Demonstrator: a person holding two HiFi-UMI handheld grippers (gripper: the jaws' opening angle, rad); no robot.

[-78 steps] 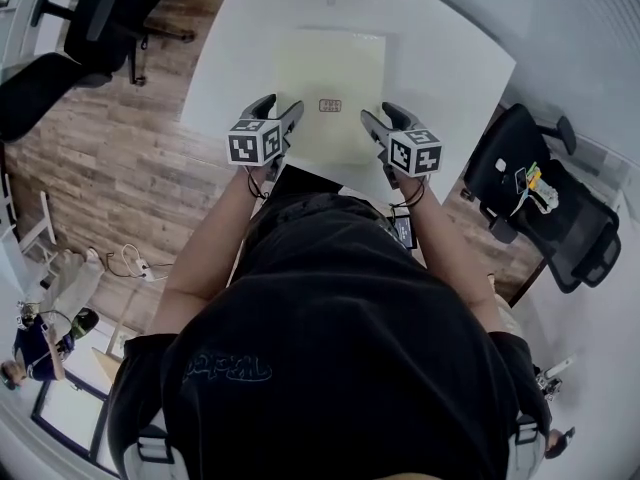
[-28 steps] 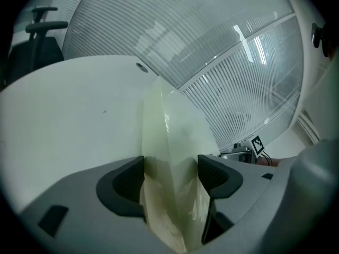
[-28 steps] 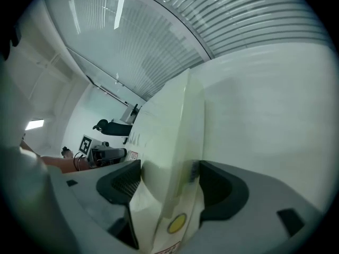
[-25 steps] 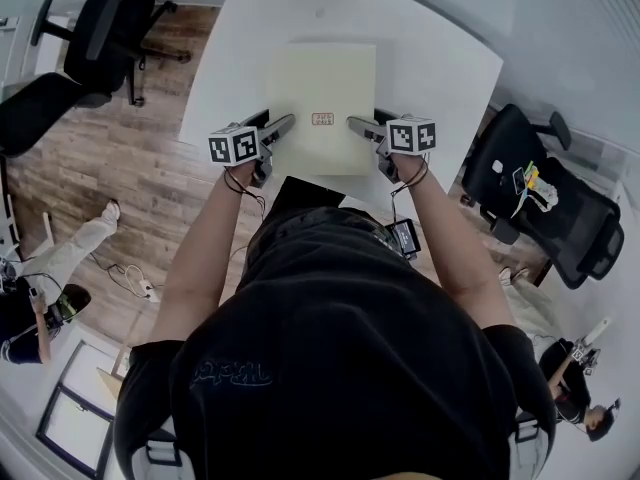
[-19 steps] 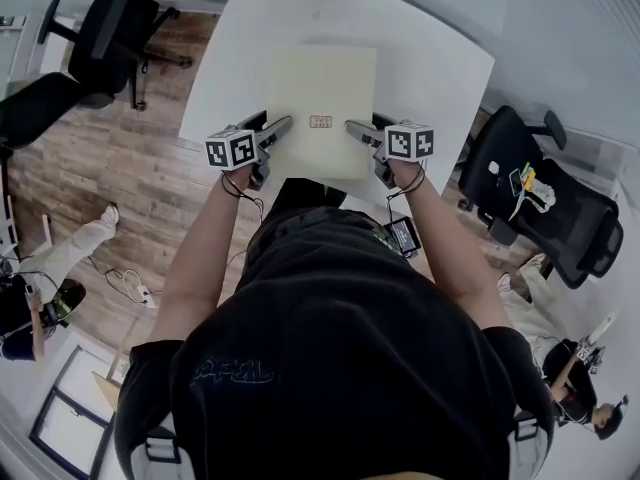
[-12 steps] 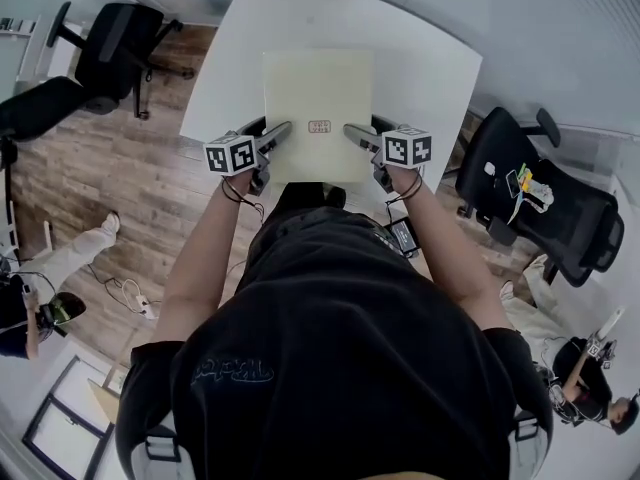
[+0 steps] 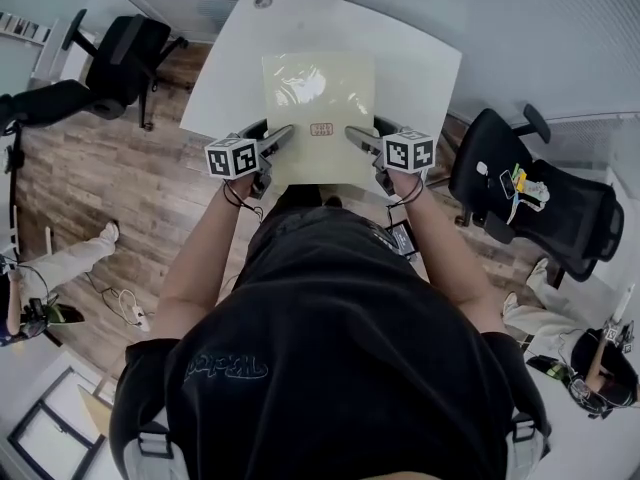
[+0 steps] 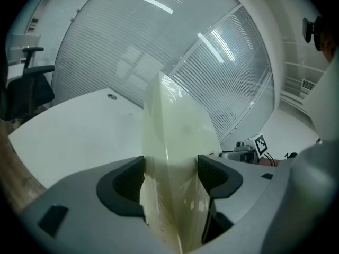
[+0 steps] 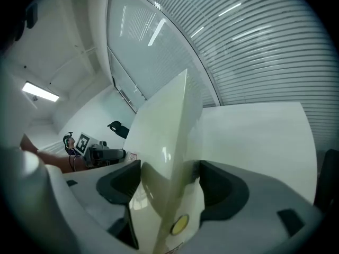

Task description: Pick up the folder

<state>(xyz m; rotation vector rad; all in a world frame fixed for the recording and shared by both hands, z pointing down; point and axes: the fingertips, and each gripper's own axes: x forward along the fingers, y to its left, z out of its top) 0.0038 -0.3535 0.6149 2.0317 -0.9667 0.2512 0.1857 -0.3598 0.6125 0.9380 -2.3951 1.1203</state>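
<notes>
A pale yellow-green plastic folder (image 7: 318, 108) with a small label near its near edge is held up over the white table (image 7: 410, 53). My left gripper (image 7: 276, 138) is shut on the folder's near left edge, and my right gripper (image 7: 357, 136) is shut on its near right edge. In the left gripper view the folder (image 8: 177, 157) stands edge-on between the dark pads. The right gripper view shows the folder (image 9: 164, 147) pinched the same way, with the left gripper (image 9: 103, 153) beyond it.
Black office chairs stand at the left (image 7: 120, 58) and at the right (image 7: 540, 198) of the table. A round cable port (image 7: 262, 1) sits at the table's far end. Slatted glass walls rise behind the table. People stand at the frame's lower corners.
Both grippers closed on the folder's near edge and raised it off the table; its surface now catches glare. The head view has shifted slightly.
</notes>
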